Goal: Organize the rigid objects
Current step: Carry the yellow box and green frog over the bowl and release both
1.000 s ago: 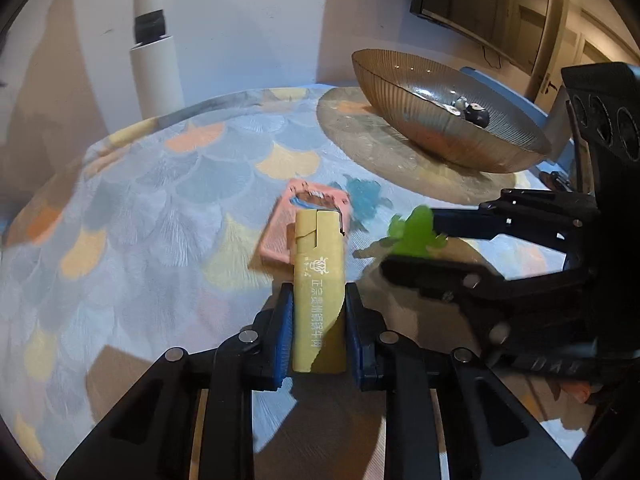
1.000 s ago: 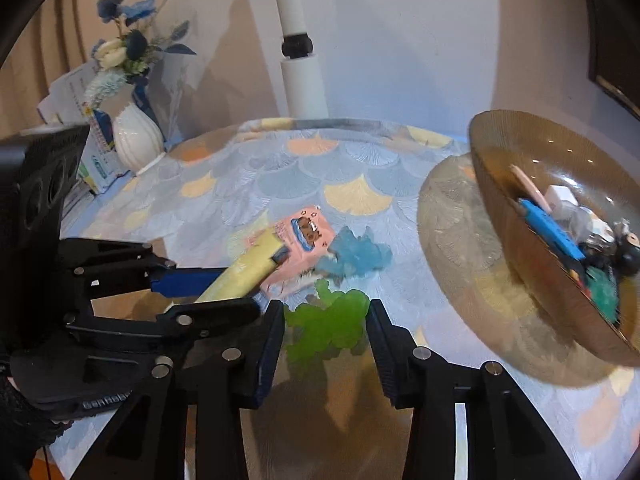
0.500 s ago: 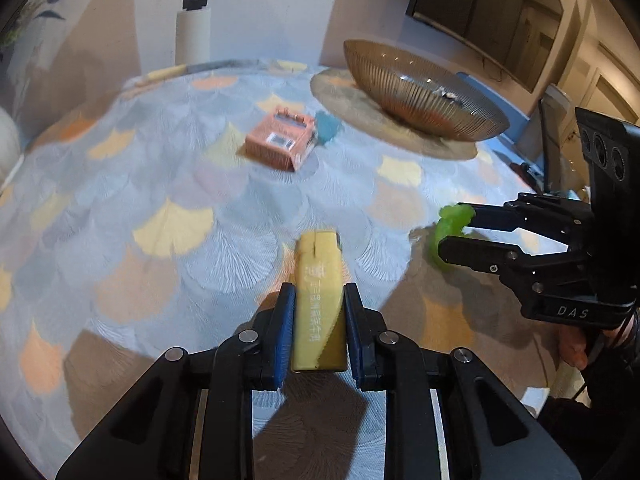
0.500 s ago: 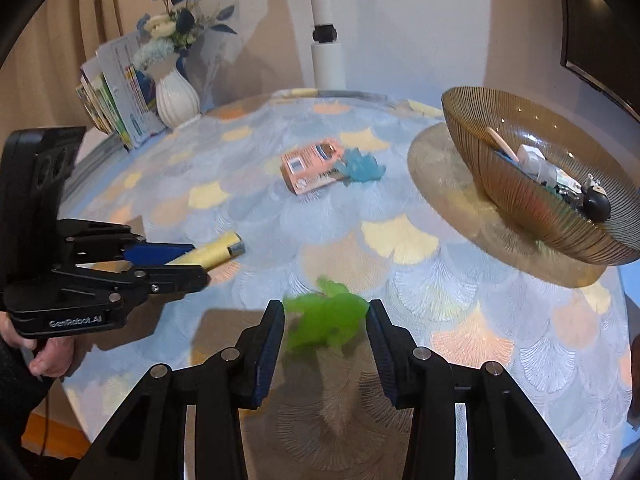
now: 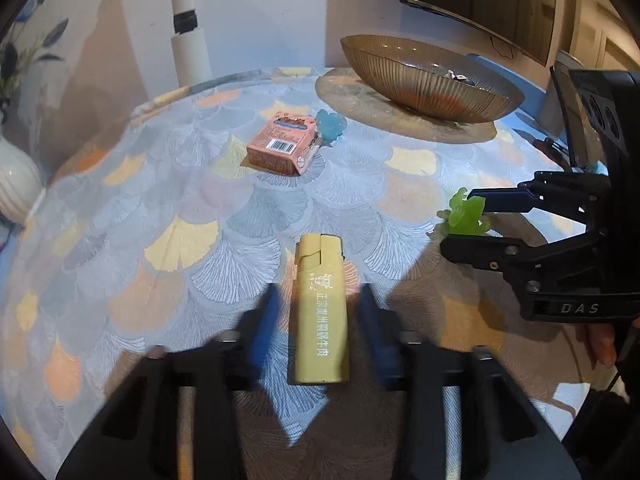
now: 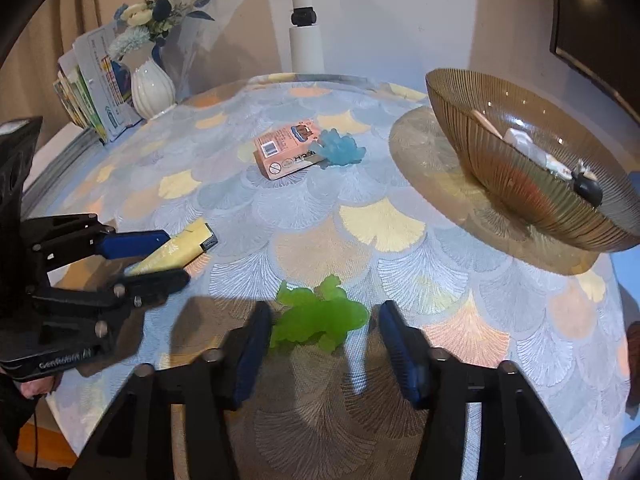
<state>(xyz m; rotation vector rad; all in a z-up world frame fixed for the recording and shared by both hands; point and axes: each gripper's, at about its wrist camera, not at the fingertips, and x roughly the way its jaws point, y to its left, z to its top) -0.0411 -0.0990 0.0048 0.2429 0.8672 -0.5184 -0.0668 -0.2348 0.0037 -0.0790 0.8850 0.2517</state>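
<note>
A yellow lighter [image 5: 320,308] lies on the tablecloth between the open jaws of my left gripper [image 5: 318,312]; it also shows in the right wrist view [image 6: 176,250]. A green toy figure [image 6: 318,316] lies between the open jaws of my right gripper [image 6: 324,332]; it also shows in the left wrist view [image 5: 464,216]. Neither object is gripped. A pink box [image 5: 282,144] and a blue toy [image 5: 331,125] lie together at mid table.
A ribbed amber glass bowl [image 6: 500,168] holding several small items sits on a round mat [image 5: 352,96] at the far right. A white vase [image 6: 152,86] with flowers and booklets [image 6: 96,84] stand far left. A white pole [image 5: 188,32] rises behind the table.
Both grippers have opened, letting go of the lighter and the green toy near the table's front edge. The left fingers are blurred with motion.
</note>
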